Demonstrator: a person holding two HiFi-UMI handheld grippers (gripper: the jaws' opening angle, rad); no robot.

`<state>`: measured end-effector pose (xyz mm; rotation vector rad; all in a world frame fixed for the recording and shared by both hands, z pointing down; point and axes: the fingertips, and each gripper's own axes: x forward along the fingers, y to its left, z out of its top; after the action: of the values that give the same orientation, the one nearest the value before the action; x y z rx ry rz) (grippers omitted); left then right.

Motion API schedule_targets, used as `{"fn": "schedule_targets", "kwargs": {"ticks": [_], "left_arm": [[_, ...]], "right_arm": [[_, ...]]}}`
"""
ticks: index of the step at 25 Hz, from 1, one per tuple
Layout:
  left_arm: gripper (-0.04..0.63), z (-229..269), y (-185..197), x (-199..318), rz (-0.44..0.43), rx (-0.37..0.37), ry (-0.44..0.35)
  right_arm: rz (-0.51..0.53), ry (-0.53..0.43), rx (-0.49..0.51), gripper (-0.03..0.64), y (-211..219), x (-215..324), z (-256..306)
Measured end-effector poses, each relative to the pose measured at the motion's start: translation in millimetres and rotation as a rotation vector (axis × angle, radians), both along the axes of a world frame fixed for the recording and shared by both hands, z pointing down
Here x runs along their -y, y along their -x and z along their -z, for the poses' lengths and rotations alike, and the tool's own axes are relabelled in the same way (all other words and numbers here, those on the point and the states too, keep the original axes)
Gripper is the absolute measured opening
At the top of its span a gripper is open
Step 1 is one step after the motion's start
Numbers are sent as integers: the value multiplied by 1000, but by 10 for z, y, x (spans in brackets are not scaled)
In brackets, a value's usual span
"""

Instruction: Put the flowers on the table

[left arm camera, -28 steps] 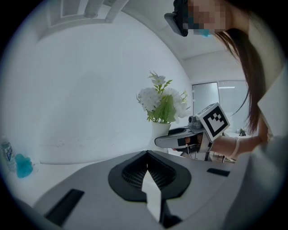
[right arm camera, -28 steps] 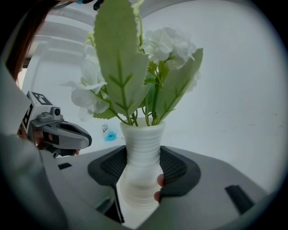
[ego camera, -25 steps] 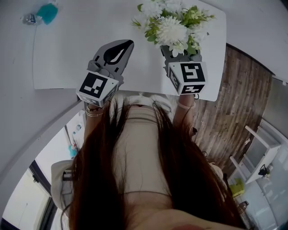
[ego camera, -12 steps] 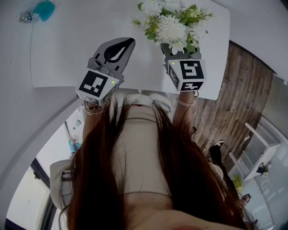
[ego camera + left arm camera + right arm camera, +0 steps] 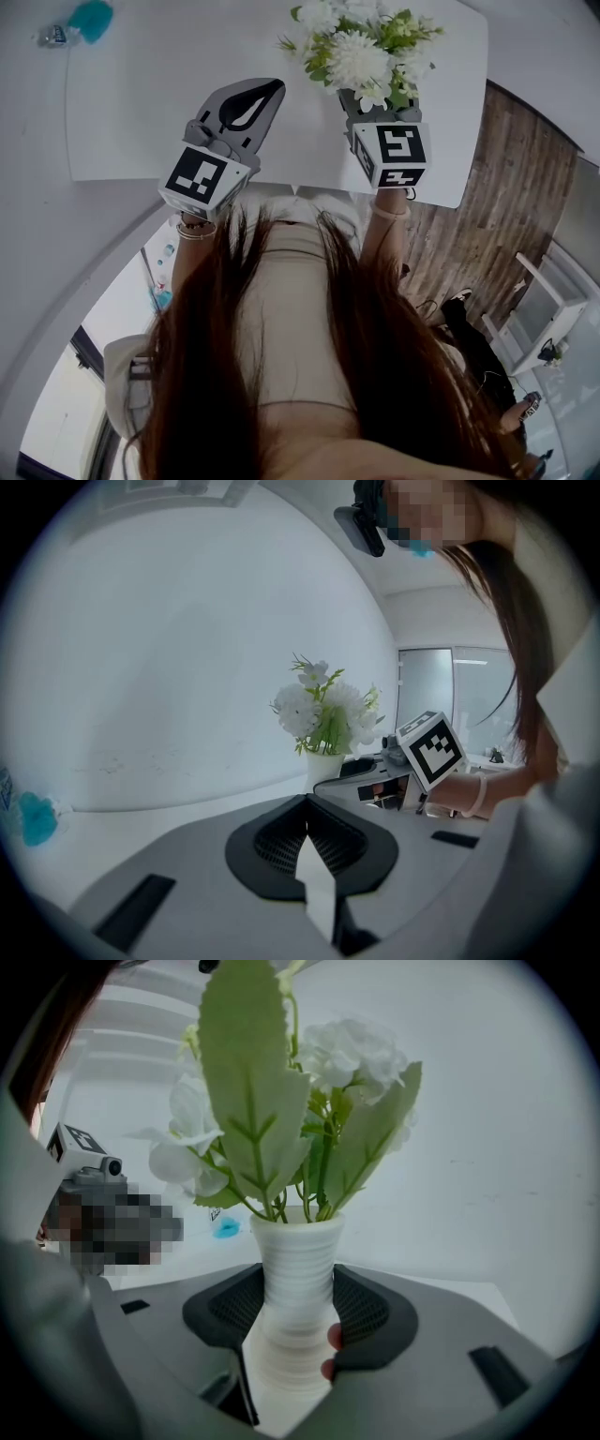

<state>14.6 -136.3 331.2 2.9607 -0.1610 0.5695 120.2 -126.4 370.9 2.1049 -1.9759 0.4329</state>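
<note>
- Gripping the white ribbed vase [image 5: 298, 1241] at its narrow waist, your right claw [image 5: 298, 1288] is clenched on it with a pad on each side. The flowers [image 5: 361, 52] stand upright above.
- From the head view, the bouquet is over the right-hand part of the white desk [image 5: 141, 103], not far in from the near edge. I can't tell whether the base is touching the top.
- Your left claw [image 5: 306, 827] is pinched together with nothing in it, hovering over the desk just beside the vase. Hold it there, clear of the stems.
- Bring the vase straight down and keep it vertical. With all that bloom on top it looks top-heavy, so a tilted landing could tip it.
- I'd place it a bit deeper onto the desk, because the near edge looks close.
- Let go only once the base sits flat. Open the right claw fully, then draw it back low so the jaws don't drag the vase or catch the leaves.
- The teal object [image 5: 92, 21] sits at the far left corner, well apart, so it's no obstacle.
</note>
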Motion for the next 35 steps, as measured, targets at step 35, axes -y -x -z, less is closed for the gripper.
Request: {"fn": "schedule_targets", "kwargs": {"ticks": [35], "left_arm": [[5,58,1,-73,-22,48,-4]], "right_arm": [[-6,27,29,245,33,-11,-103]]}}
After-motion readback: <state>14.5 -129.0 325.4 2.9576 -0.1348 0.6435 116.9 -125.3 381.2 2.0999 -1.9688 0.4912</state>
